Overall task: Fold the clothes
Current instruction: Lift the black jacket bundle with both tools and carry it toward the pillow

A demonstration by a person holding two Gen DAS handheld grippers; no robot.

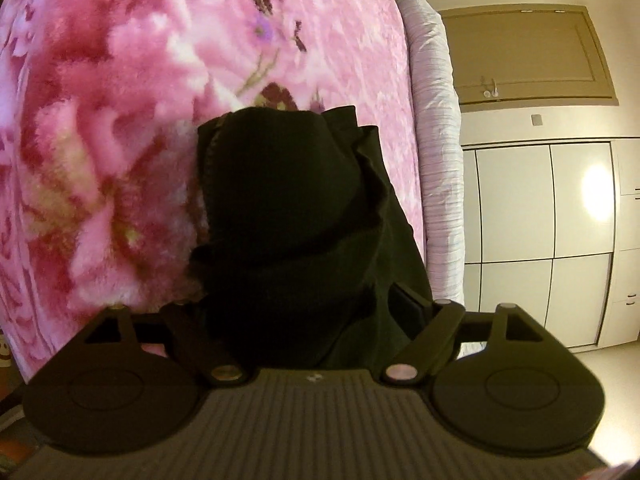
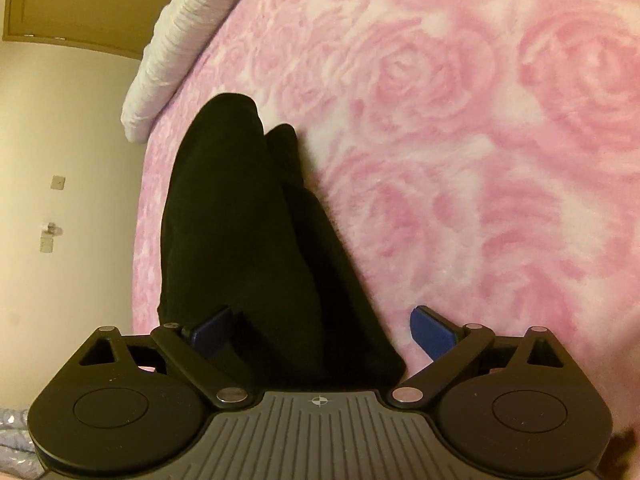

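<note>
Lengthwise, black garment along bed edge

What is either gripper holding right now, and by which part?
Right gripper is open, holding nothing; the black garment lies between its fingers. Left gripper's hold cannot be told; cloth hides it.

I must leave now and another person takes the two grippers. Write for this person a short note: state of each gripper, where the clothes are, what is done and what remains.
Right gripper: jaws wide open, pads not pressing; the black garment lies between them, not held.
Left gripper: the garment is bunched over its jaws and hides the tips, so I cannot tell whether it grips.
Garment: on the pink blanket, near the bed edge, beside the white pillow.
Done: it looks gathered into a narrow, partly doubled strip, with rumpled edges.
Left: probably smooth it and finish the fold.
</note>
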